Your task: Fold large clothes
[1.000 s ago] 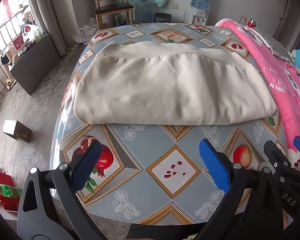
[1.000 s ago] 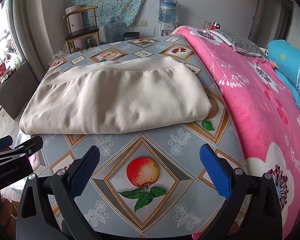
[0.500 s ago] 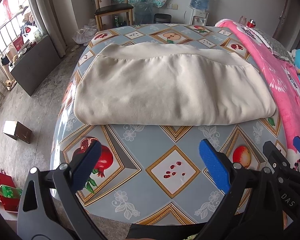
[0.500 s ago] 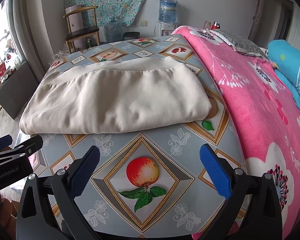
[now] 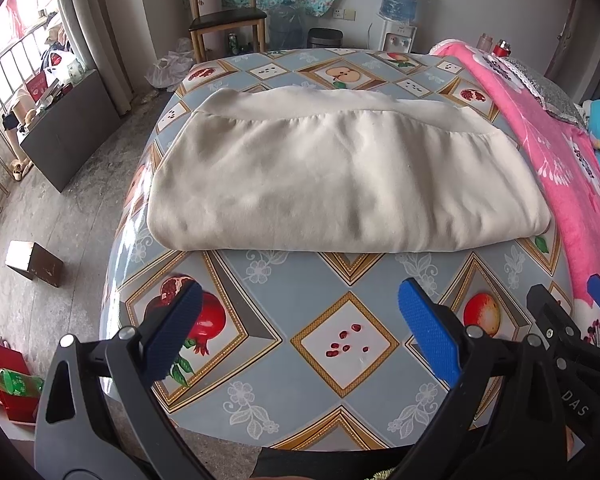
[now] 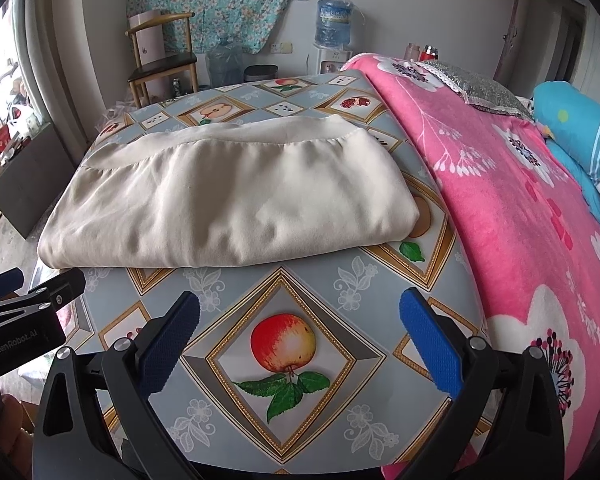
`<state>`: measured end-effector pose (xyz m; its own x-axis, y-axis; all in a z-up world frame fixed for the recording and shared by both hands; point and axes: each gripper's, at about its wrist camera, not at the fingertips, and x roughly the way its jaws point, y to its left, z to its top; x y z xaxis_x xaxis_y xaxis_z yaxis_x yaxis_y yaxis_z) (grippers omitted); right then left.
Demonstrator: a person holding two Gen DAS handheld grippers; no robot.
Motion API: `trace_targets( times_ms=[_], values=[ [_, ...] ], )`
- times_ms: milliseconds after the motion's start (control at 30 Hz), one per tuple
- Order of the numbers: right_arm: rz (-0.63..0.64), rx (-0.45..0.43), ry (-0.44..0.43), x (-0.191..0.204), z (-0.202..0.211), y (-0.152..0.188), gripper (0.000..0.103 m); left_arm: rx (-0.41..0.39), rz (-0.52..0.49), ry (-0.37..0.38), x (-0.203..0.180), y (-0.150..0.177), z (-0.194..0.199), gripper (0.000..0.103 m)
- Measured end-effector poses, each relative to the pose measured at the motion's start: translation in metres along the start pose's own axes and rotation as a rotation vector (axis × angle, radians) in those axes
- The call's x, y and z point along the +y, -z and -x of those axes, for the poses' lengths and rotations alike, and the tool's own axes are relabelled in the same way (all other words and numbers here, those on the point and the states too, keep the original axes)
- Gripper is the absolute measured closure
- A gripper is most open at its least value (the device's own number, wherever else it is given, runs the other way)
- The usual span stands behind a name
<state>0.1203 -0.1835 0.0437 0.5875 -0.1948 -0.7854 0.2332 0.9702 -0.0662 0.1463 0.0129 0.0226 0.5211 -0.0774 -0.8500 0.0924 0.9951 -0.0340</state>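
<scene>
A cream garment (image 5: 340, 176) lies folded into a wide flat rectangle across the middle of the fruit-patterned table (image 5: 340, 344); it also shows in the right wrist view (image 6: 228, 200). My left gripper (image 5: 300, 320) is open and empty, above the table's near part, short of the garment's near folded edge. My right gripper (image 6: 300, 320) is open and empty, beside it to the right, above an apple picture. Each gripper's tip shows at the edge of the other's view.
A pink flowered blanket (image 6: 520, 220) lies along the table's right side, with a blue pillow (image 6: 572, 120) beyond. A wooden chair (image 5: 224, 20), a water dispenser (image 5: 398, 12) and a bin stand at the far wall. A small box (image 5: 34, 264) sits on the floor left.
</scene>
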Motion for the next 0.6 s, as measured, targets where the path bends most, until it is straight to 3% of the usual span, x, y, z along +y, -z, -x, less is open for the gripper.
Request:
trace_targets(
  times_ms=[600],
  values=[
    [0.006,-0.003,0.004,0.0024,0.0041,0.0009,0.005,-0.006,0.007,-0.002,0.0014,-0.0013,0.0035,0.008]
  ],
)
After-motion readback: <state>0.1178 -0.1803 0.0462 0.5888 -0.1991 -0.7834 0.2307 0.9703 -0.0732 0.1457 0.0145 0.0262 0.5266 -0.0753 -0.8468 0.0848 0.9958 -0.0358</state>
